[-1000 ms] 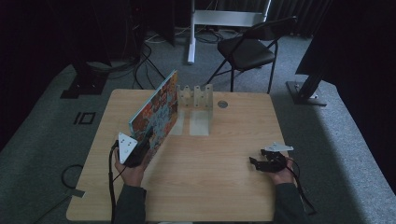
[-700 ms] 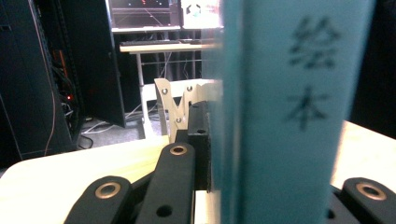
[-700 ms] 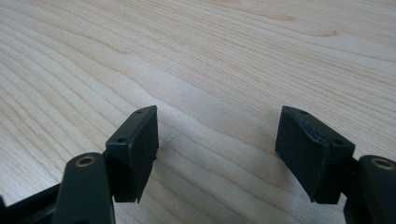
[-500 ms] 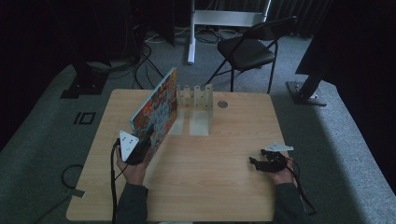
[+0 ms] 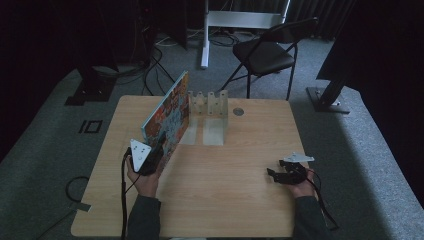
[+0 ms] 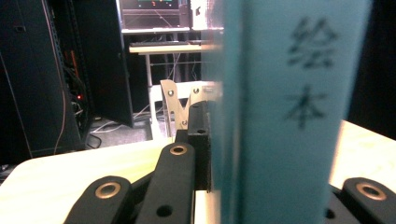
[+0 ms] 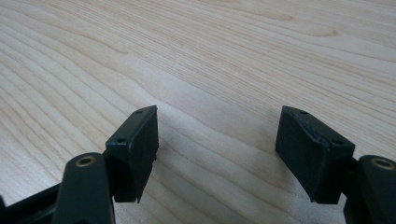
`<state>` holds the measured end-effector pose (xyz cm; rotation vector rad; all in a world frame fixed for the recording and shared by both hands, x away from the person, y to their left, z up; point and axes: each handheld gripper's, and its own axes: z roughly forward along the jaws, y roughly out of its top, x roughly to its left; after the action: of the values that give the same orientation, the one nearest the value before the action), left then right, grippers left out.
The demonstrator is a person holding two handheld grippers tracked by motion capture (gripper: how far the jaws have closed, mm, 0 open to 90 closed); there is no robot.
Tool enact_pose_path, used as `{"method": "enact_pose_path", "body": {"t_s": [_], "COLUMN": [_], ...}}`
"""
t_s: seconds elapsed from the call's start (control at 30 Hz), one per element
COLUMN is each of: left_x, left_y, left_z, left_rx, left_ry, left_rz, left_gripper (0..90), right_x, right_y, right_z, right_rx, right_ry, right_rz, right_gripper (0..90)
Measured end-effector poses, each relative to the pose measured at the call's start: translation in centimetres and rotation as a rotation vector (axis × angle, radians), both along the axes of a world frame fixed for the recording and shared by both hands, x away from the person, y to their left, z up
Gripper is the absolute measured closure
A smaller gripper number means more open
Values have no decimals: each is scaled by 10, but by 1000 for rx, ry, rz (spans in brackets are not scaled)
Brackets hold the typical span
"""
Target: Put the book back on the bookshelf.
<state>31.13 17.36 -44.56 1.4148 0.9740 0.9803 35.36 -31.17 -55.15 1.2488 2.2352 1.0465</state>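
Teal-spined, colourful-covered picture book (image 5: 167,117) is held up on its long edge by the left gripper (image 5: 158,146), clamped at the end farthest from the clear acrylic slotted rack (image 5: 209,107). In the left gripper view the teal spine (image 6: 280,116) is seen pinched between the black jaws, so the claw is closed tight on the book. The book is leaned a bit, cover turned toward the rack side, w/ its far end brought just beside the rack's left-most divider. Whether it is touching that divider can't be told.

Vs. the pics from a sec ago, next to nothing is changed. The book is kept at approx. the same angle and the same spot beside the rack, and neither hand is shifted noticeably. A pause is suggested, prob. for lining the book up w/ a slot before it is slid in. Judged from this, the slotting itself is not yet done.

The right gripper (image 5: 274,175) is rested on the light wooden table (image 5: 230,200), well apart from the rack, toward the person's side. Its jaws are spread wide w/ nothing between them, only bare wood grain being seen in the right gripper view (image 7: 217,135).
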Motion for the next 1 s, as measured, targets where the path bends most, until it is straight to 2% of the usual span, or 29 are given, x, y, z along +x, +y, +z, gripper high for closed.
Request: {"method": "enact_pose_path", "body": {"t_s": [0.4,0.67,1.0], "left_x": [4,8,14], "left_y": [-7,-15,-20], "left_z": [-2,-5,-8], "left_rx": [3,20,0], "left_ry": [-2,-4,10], "left_rz": [39,81,87], "left_gripper": [809,809,809], "right_x": [0,0,0], "right_y": [0,0,-1], "right_z": [0,0,0], "right_rx": [3,4,11], "right_ry": [1,1,3], "right_rz": [0,0,1], "right_gripper": [296,296,296]}}
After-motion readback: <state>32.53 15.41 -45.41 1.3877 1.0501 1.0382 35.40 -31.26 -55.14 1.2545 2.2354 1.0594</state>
